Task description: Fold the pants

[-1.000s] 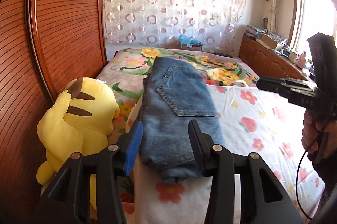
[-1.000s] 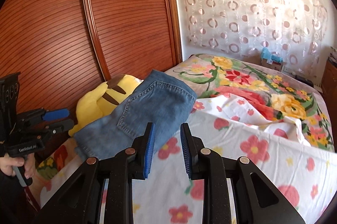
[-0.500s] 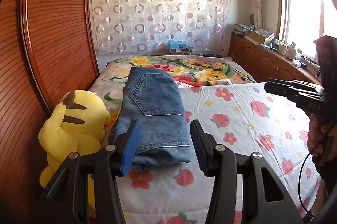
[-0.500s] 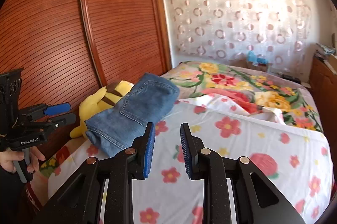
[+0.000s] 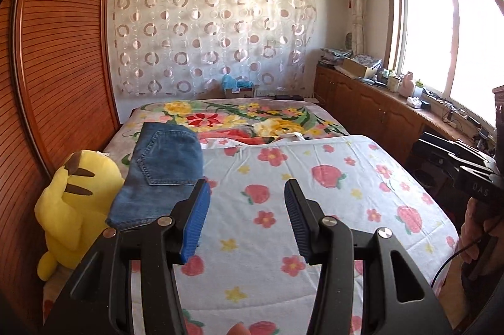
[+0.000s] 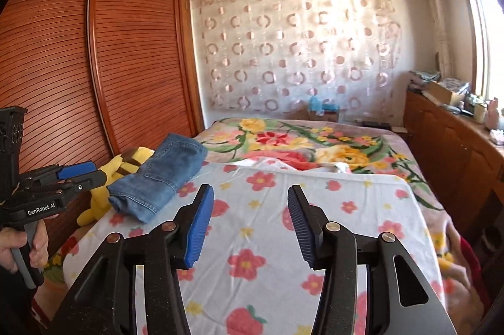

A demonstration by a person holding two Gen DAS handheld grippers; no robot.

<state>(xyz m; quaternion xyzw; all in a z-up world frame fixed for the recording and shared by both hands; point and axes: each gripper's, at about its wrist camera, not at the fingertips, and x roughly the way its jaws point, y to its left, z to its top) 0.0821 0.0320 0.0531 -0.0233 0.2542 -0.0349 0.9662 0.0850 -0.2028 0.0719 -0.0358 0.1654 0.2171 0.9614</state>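
Jeans (image 5: 162,174), folded, lie on the bed (image 5: 315,196) ahead and left of both tongs, touching a yellow plush toy (image 5: 75,202). Left tongs (image 5: 245,224) and right tongs (image 6: 249,228) hang spread, holding nothing.

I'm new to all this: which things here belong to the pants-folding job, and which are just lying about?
Part of the job:
folded jeans
left gripper, open
right gripper, open
flowered sheet

Just lying about:
yellow plush toy
window counter clutter
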